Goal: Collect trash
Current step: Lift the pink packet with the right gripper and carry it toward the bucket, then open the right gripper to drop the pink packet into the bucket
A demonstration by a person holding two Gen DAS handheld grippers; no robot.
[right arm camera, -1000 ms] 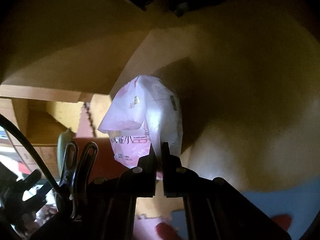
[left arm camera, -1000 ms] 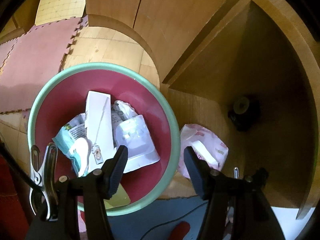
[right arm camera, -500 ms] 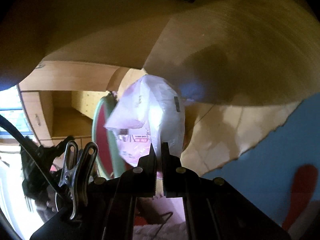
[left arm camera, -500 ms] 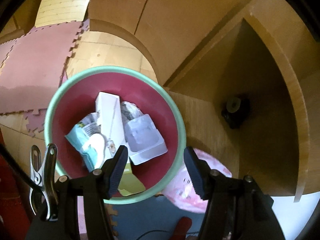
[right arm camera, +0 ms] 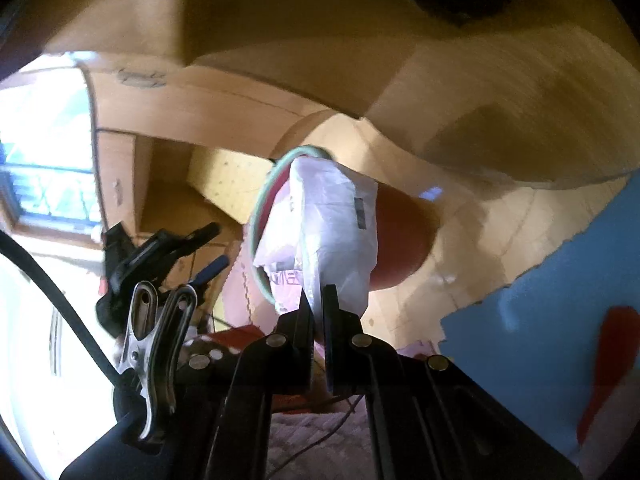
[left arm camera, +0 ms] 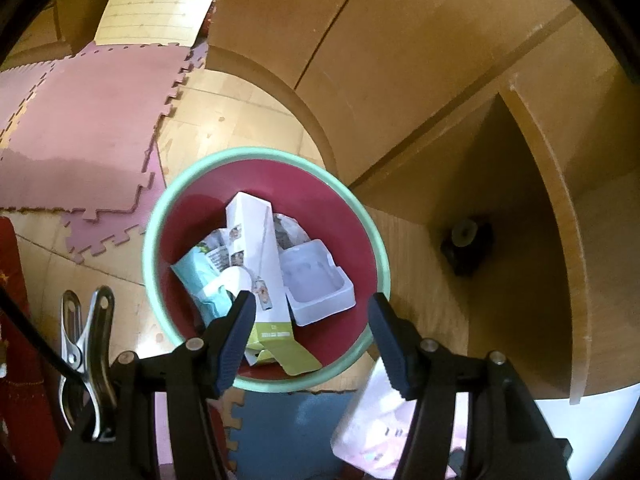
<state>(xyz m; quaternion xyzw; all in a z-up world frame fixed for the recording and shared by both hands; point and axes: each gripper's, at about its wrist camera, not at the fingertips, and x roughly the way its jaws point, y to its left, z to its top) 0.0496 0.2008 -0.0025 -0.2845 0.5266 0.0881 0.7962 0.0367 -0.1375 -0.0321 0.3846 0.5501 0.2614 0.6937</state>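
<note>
The right gripper (right arm camera: 316, 300) pinches a pink-and-white wrapper (right arm camera: 332, 232) in the air, at 5 o'clock beyond the bin's rim (left arm camera: 372, 236); the left gripper (left arm camera: 312, 316) hangs spread and empty over the bin's open mouth, cabinet (left arm camera: 420, 80) at 1 o'clock

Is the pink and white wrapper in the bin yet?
Not yet. The right gripper pinches the wrapper outside the bin's green rim.

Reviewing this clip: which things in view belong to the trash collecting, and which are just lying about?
Job:
- pink-and-white wrapper, clamped in right gripper
- red bin holding white carton and plastic tray
- left gripper, open and empty

Lying about:
- foam floor mats
- wooden cabinet
</note>
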